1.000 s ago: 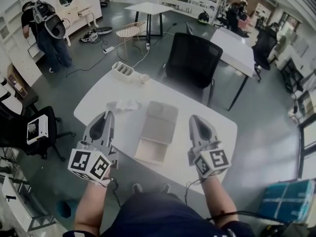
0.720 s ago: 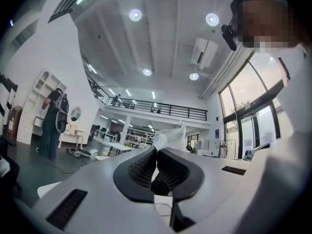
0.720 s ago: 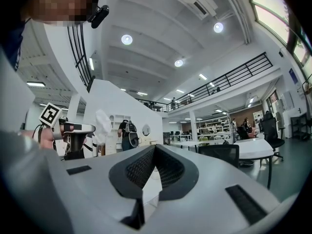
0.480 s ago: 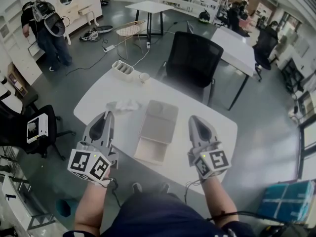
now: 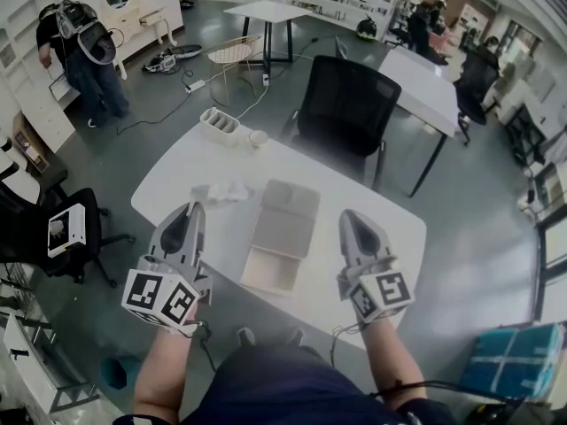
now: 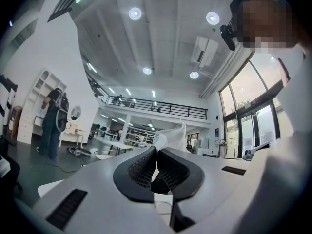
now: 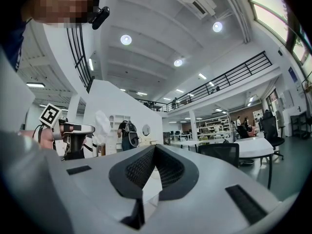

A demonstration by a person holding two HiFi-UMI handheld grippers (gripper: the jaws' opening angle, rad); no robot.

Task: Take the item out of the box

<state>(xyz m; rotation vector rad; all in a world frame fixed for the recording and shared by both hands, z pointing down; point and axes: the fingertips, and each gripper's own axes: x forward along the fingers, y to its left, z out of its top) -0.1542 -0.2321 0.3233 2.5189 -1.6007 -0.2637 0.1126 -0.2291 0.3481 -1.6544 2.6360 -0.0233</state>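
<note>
- Box mid-frame on table: open, lid flipped back, tray looks empty.
- Item, crumpled white, lies on table upper left of box, just past L gripper tip.
- L gripper jaws pressed together, empty; R gripper same, right of box.

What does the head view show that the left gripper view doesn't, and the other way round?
Only the head view shows the open box, the right tool and the black chair. Only the left gripper view shows the ceiling lights, the tall windows and that the left tool has its jaws pressed together. Both show the crumpled white item just beyond the left tool and a person with a backpack standing in the background.
</note>
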